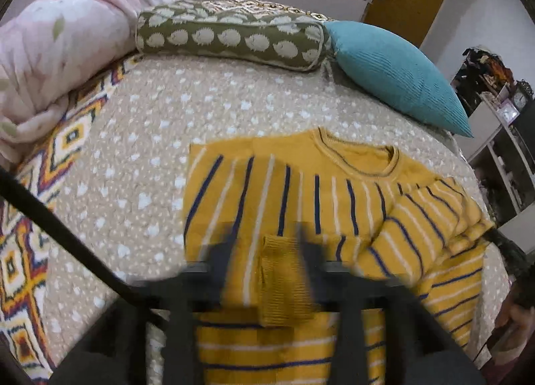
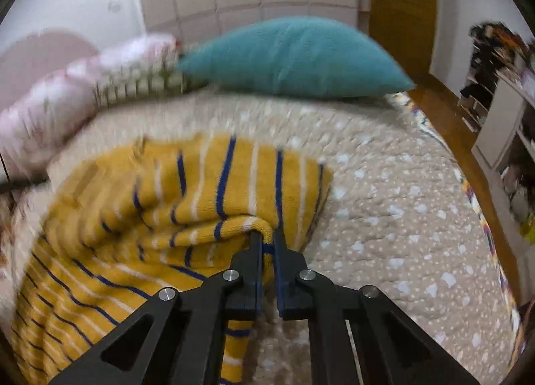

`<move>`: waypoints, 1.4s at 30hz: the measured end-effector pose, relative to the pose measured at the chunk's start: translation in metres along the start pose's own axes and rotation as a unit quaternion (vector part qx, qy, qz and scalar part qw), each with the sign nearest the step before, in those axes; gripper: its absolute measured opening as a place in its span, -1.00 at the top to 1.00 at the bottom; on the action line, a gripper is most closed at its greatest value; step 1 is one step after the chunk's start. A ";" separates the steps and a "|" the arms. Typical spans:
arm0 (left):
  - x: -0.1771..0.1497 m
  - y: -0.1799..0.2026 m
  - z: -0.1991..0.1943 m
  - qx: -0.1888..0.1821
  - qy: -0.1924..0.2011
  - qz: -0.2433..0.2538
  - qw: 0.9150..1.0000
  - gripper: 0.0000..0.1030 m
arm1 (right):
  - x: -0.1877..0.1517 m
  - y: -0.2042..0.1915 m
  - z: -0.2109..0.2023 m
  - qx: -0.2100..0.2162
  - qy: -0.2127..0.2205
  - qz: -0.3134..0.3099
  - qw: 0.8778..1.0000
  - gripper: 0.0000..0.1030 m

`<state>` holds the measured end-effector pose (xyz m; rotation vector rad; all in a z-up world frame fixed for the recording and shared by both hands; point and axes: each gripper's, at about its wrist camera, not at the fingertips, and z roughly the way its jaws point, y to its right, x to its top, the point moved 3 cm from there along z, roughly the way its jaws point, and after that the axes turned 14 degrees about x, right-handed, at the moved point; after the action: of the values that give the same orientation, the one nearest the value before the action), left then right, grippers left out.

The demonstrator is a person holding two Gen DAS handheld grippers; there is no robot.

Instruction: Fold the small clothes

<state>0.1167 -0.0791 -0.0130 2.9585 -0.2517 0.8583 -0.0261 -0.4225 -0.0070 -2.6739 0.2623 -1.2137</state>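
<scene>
Right wrist view: right hand-held gripper [image 2: 266, 237] pinches a soft fold of the striped mustard knit sweater [image 2: 200, 191].

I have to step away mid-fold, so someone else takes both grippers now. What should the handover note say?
Right gripper: shut on a fold of the yellow striped sweater at its right side, fabric pinched between the fingers.
Left gripper: open, blurred, its fingers either side of the ribbed cuff, not pressing on it.
Sweater lies on the beige quilt, neckline toward the teal pillow.
Done: one sleeve laid across the body.
Left: probably carry the pinched side over, then fold the body.
</scene>
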 end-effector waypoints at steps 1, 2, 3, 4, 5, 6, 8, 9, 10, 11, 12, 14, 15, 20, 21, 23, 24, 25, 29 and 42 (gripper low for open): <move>-0.004 -0.003 0.000 -0.010 0.005 -0.007 1.000 -0.39 | 0.001 0.005 -0.008 0.004 0.014 0.014 1.000 0.88; -0.009 -0.005 -0.001 -0.016 0.008 -0.010 1.000 -0.39 | -0.003 0.011 -0.018 0.005 0.023 0.027 0.999 0.88; -0.013 -0.006 0.001 -0.018 0.006 -0.009 1.000 -0.39 | -0.010 0.017 -0.027 0.006 0.026 0.041 0.999 0.88; -0.016 -0.006 0.003 -0.018 0.003 -0.006 1.000 -0.39 | -0.019 0.021 -0.030 0.006 0.020 0.049 0.999 0.88; -0.020 -0.006 0.005 -0.018 -0.001 -0.005 1.000 -0.39 | -0.028 0.025 -0.027 0.004 0.005 0.053 0.999 0.88; -0.022 -0.006 0.007 -0.018 -0.006 -0.006 1.000 -0.39 | -0.039 0.029 -0.020 -0.001 -0.019 0.056 0.998 0.88; -0.027 -0.006 0.009 -0.027 -0.016 -0.009 0.999 -0.39 | -0.054 0.031 -0.013 0.000 -0.046 0.063 0.997 0.88; -0.028 -0.005 0.009 -0.032 -0.017 -0.009 0.999 -0.39 | -0.059 0.031 -0.013 0.008 -0.050 0.071 0.996 0.87; -0.029 -0.003 0.009 -0.036 -0.017 -0.006 0.999 -0.39 | -0.062 0.031 -0.017 0.018 -0.047 0.079 0.996 0.87; -0.031 0.000 0.011 -0.033 -0.020 0.003 0.999 -0.39 | -0.062 0.032 -0.023 0.024 -0.036 0.086 0.995 0.86; -0.031 0.004 0.013 -0.028 -0.024 0.011 0.999 -0.39 | -0.062 0.033 -0.030 0.027 -0.025 0.092 0.995 0.85; -0.034 0.013 0.019 -0.022 -0.029 0.029 0.999 -0.39 | -0.059 0.034 -0.041 0.027 -0.010 0.099 0.995 0.65; -0.035 0.017 0.021 -0.020 -0.028 0.036 0.999 -0.36 | -0.058 0.034 -0.045 0.030 -0.007 0.101 0.994 0.52; -0.042 0.036 0.034 -0.006 -0.031 0.074 0.997 0.65 | -0.054 0.025 -0.049 0.049 -0.008 0.098 0.994 0.15; -0.042 0.037 0.035 -0.004 -0.029 0.080 0.996 0.71 | -0.053 0.021 -0.050 0.053 -0.007 0.094 0.994 0.15; -0.041 0.036 0.027 -0.002 -0.021 0.085 0.996 0.77 | -0.054 0.017 -0.052 0.058 -0.003 0.094 0.994 0.13; -0.038 0.034 0.019 -0.004 -0.012 0.082 0.997 0.78 | -0.053 0.016 -0.052 0.059 -0.001 0.094 0.994 0.12; -0.034 0.031 0.012 -0.007 -0.003 0.080 0.997 0.78 | -0.052 0.015 -0.053 0.061 0.002 0.095 0.994 0.10; -0.003 0.021 -0.015 -0.005 0.044 0.063 0.997 0.79 | -0.048 0.014 -0.055 0.062 0.011 0.093 0.994 0.06; 0.017 0.008 0.050 0.046 -0.011 0.027 0.999 0.79 | -0.002 0.057 0.028 0.070 0.001 0.206 0.976 -0.63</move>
<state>0.1563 -0.0945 -0.0462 3.0615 -0.3012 0.8665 -0.0106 -0.4743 -0.0409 -2.3405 0.6663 -1.0596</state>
